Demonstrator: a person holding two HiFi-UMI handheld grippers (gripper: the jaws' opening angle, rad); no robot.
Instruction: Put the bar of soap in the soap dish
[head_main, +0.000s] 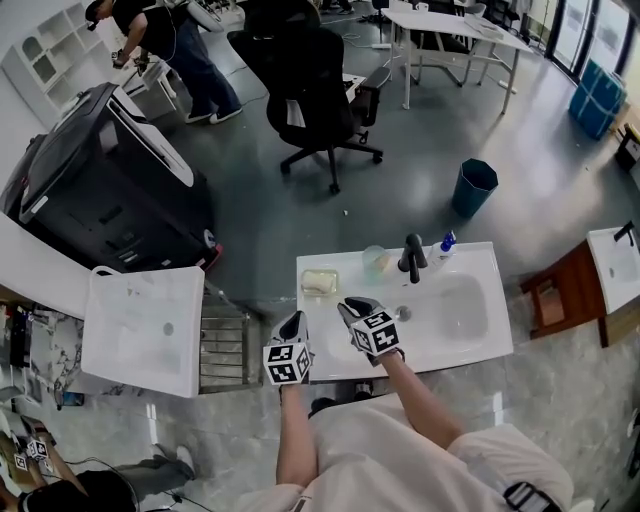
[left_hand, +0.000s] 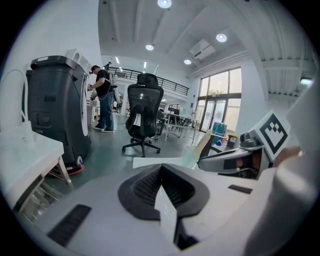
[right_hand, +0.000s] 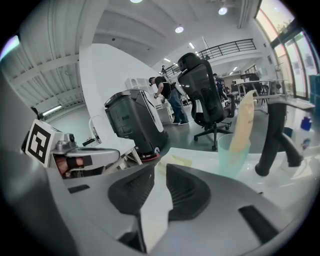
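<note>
Pale yellow rectangular bar of soap (head_main: 320, 283) sits in the clear soap dish (head_main: 304, 292) at eleven o'clock from my right tongs (head_main: 352, 310), barely parted and empty, left tongs (head_main: 293, 325) clenched on nothing; it looks hard, light and slippery, so I'd pinch its long sides.

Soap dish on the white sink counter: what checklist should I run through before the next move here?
1. Pale yellow bar of soap lies in the pale rectangular soap dish: ok.
2. Soap seated flat: cannot tell, too small.
3. Right gripper empty, jaws slightly apart: ok.
4. Left gripper empty, jaws together: ok.
5. Both grippers clear of the dish, at the near side of the white sink counter: ok.
6. Translucent plastic cup upright beside the black faucet: ok.
</note>
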